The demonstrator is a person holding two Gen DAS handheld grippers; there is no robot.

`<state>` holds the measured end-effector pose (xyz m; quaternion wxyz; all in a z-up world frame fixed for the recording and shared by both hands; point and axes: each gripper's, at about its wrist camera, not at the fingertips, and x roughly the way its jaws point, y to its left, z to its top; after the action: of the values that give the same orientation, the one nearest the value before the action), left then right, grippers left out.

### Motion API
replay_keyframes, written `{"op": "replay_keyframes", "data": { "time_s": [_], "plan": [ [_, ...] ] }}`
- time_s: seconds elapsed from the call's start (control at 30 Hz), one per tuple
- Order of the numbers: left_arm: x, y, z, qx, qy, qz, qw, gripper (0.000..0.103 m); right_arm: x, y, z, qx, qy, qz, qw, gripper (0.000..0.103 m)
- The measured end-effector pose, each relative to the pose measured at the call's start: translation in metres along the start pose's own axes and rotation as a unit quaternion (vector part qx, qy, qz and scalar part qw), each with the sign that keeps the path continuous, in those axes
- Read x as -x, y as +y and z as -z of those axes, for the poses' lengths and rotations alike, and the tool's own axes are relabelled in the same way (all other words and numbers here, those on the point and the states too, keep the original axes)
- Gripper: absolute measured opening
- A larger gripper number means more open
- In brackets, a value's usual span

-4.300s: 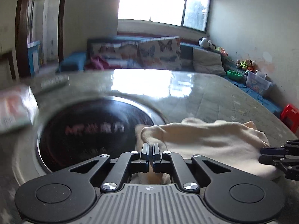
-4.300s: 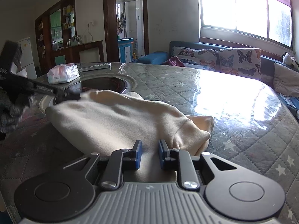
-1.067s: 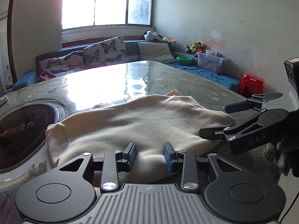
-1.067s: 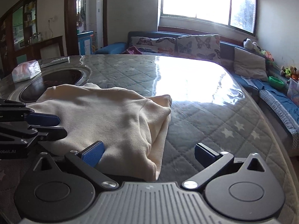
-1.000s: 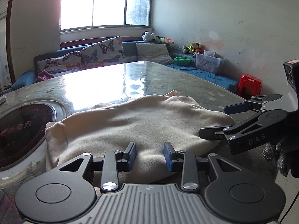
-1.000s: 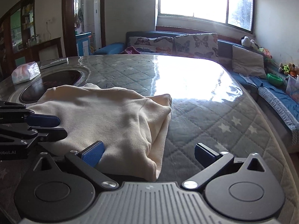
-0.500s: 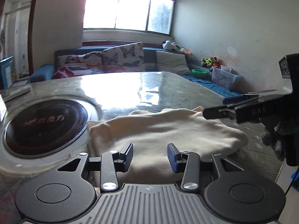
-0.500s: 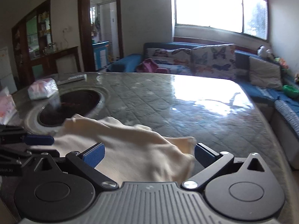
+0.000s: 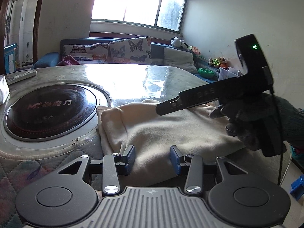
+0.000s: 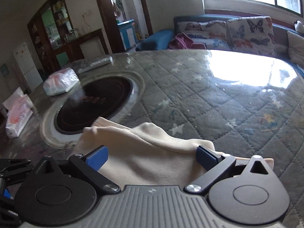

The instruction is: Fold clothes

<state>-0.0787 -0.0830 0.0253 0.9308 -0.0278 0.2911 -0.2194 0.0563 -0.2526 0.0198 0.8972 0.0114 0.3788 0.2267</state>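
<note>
A cream garment lies folded into a thick bundle on the quilted table, beside the round black cooktop. It also shows in the right wrist view. My left gripper is open and empty, its jaws over the bundle's near edge. My right gripper is wide open and empty, raised above the bundle. In the left wrist view the right gripper hangs over the bundle from the right, held by a gloved hand.
A round black cooktop is set into the table left of the garment. Plastic-wrapped packs and a remote lie at the far left. The table's edge drops off at the right. A sofa with butterfly cushions stands behind.
Both grippers have let go of the garment and opened. The right gripper has risen above the bundle and tilted down. The left gripper has drawn back and turned left towards the cooktop.
</note>
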Motion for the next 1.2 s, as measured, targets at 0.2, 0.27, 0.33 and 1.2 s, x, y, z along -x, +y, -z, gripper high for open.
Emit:
{"op": "replay_keyframes", "data": {
  "time_s": [0.2,0.27,0.33,1.2],
  "plan": [
    [-0.001,0.002,-0.003,0.004,0.000,0.004,1.0000,0.047,0.006,0.008,-0.007,0.016,-0.015,0.025,0.999,0.100],
    [-0.002,0.002,-0.002,0.005,-0.001,0.004,1.0000,0.048,0.002,0.010,-0.011,0.030,-0.012,0.056,0.998,0.100],
    [-0.002,0.002,-0.002,0.005,-0.002,0.005,1.0000,0.049,-0.008,0.011,-0.013,0.044,-0.001,0.086,0.995,0.099],
    [0.007,0.021,-0.002,0.035,0.003,-0.062,0.9975,0.051,0.053,0.049,0.048,0.196,-0.062,0.151,0.967,0.103]
  ]
}}
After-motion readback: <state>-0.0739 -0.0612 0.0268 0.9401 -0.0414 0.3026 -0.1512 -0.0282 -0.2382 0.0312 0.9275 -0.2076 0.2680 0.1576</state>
